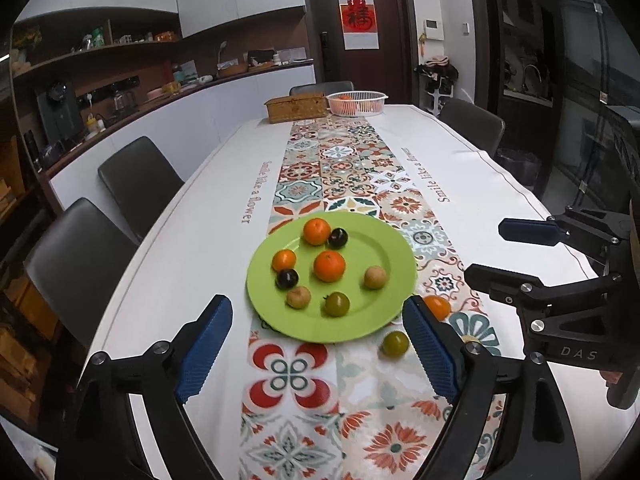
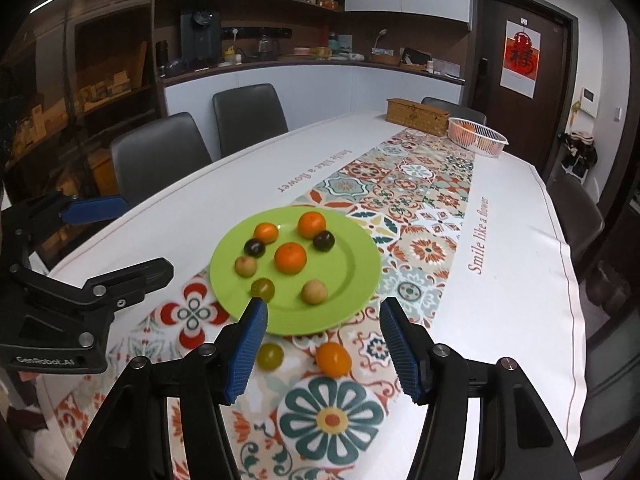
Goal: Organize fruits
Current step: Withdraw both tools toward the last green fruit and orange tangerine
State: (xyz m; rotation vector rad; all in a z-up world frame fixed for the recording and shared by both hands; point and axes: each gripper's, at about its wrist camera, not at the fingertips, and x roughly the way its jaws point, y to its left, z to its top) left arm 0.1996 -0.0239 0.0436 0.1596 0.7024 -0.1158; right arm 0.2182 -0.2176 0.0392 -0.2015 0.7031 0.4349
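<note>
Between the blue pads of my right gripper (image 2: 322, 320), which is spread wide and holds nothing, I see two loose fruits on the patterned runner (image 2: 416, 200): an orange tomato (image 2: 333, 359) and a green tomato (image 2: 269, 356), well apart from each other and just in front of the green plate (image 2: 352, 264). This gripper hangs low over the near end of the desk (image 2: 516, 240) and points forward over the two fruits to the plate. My left gripper (image 1: 318, 316) is also released, its fingers far apart with nothing in them, and it is held level above the runner, looking at the plate from the other side; in its view the right gripper comes in from the right edge, turned on its side. On the plate lie three oranges, the biggest orange (image 1: 329, 266) near the middle, two dark plums such as the dark plum (image 1: 287, 278) near the left rim, two pale brown round fruits and one more green tomato (image 1: 337, 303). At the far end of the desk a white basket (image 1: 357, 103) with some orange fruit inside is close beside a woven box (image 1: 295, 107).
</note>
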